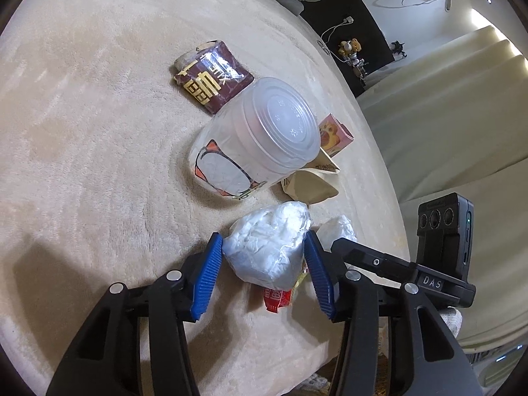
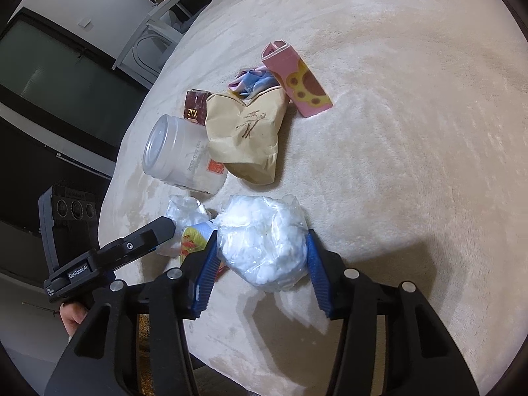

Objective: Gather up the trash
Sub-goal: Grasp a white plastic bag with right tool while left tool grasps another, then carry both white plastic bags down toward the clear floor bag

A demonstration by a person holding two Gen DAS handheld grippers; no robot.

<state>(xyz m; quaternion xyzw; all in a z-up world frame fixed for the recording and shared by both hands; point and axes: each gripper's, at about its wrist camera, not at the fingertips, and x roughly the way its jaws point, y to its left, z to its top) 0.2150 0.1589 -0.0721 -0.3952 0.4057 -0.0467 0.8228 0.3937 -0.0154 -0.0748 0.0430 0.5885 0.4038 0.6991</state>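
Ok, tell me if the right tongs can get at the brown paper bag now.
Probably not yet: the right tongs are closed on a white plastic wad. The brown paper bag lies just beyond, nothing between.

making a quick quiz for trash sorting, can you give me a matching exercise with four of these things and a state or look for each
Things:
1. plastic cup
2. paper bag
3. pink box
4. white plastic wad

States:
a. held in the left gripper
b. lying on its side, lid on
c. tan and crumpled, with a brown drawing
d. printed with a paw mark

Pairs: 1-b, 2-c, 3-d, 4-a
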